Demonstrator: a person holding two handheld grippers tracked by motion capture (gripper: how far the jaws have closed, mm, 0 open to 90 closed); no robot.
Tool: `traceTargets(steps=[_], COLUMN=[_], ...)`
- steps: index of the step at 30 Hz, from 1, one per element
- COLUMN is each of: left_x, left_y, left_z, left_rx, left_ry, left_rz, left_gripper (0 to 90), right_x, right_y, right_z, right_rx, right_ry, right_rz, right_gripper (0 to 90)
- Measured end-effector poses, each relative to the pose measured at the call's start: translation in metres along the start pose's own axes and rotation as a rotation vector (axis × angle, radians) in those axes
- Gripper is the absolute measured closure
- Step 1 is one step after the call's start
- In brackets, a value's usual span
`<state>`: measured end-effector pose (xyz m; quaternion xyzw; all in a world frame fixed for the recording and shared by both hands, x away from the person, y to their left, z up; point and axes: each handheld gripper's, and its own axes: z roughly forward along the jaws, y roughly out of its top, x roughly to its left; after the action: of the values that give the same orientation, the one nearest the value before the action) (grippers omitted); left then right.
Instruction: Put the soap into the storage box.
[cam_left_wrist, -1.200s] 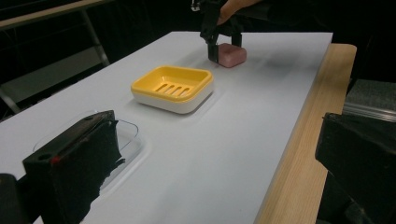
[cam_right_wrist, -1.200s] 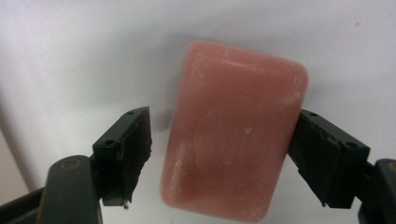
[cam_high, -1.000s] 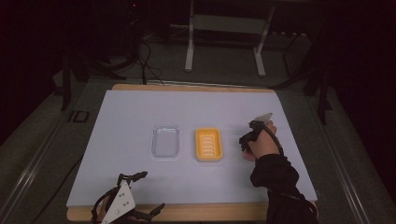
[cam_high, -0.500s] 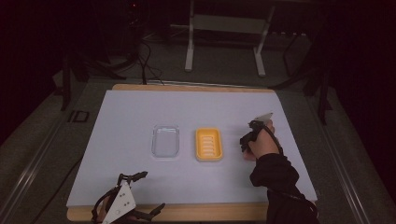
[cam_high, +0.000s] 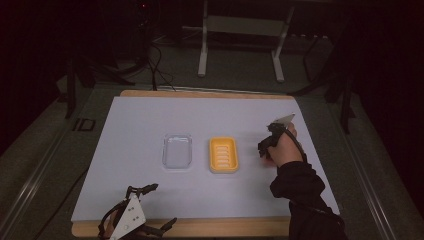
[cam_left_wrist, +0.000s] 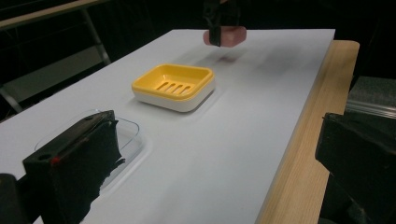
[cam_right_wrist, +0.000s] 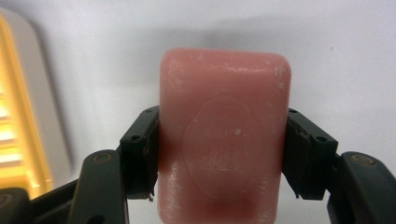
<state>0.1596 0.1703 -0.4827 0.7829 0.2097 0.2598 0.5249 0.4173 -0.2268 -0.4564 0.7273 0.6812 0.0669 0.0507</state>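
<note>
My right claw is clamped on a pink bar of soap, one black pad pressed flat on each long side, the jaws having just closed onto it. The bar is a rounded rectangle, dusty rose, with soft corners, a faint oval stamp sunk in its top face and small pale scuffs and specks across the surface. It looks matte and a little worn, darker where my pads shade its edges. It hangs off the white mat, casting a blurred shadow on it; from my left claw's camera the soap shows lifted clear of the surface. Just beside it sits the yellow soap dish, slotted in its floor and set on a white base. Beyond that, near it, lies a clear plastic lid. My left claw rests at the near wooden edge of the table, well apart from the rest, its jaws standing wide apart with nothing between them.
</note>
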Motion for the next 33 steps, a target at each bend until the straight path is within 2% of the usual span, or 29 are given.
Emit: traceTargets(steps=[1, 3, 8, 17, 22, 29, 33], left_x=[0.0, 0.0, 0.0, 0.0, 0.0, 0.0, 0.0], left_y=[0.0, 0.0, 0.0, 0.0, 0.0, 0.0, 0.0], left_z=[0.0, 0.0, 0.0, 0.0, 0.0, 0.0, 0.0], left_rx=[0.0, -0.001, 0.0, -0.002, -0.003, -0.004, -0.007], left_ry=[0.0, 0.0, -0.001, 0.0, -0.001, -0.001, 0.0], left_rz=[0.0, 0.0, 0.0, -0.001, -0.002, -0.001, -0.003], left_gripper=[0.5, 0.5, 0.5, 0.5, 0.5, 0.5, 0.5], right_x=[0.002, 0.004, 0.01, 0.027, 0.044, 0.06, 0.077], right_y=[0.0, -0.001, -0.003, -0.006, -0.008, -0.011, -0.014], right_z=[-0.007, -0.012, -0.027, -0.048, -0.061, -0.065, -0.071], right_rx=[-0.007, -0.002, -0.032, -0.079, -0.093, -0.092, -0.1], right_ry=[0.006, 0.005, 0.026, 0.035, 0.041, 0.049, 0.057], right_rz=[-0.005, -0.018, -0.03, -0.068, -0.089, -0.117, -0.147], right_gripper=[37.6, 37.6, 37.7, 37.7, 37.7, 37.7, 37.7])
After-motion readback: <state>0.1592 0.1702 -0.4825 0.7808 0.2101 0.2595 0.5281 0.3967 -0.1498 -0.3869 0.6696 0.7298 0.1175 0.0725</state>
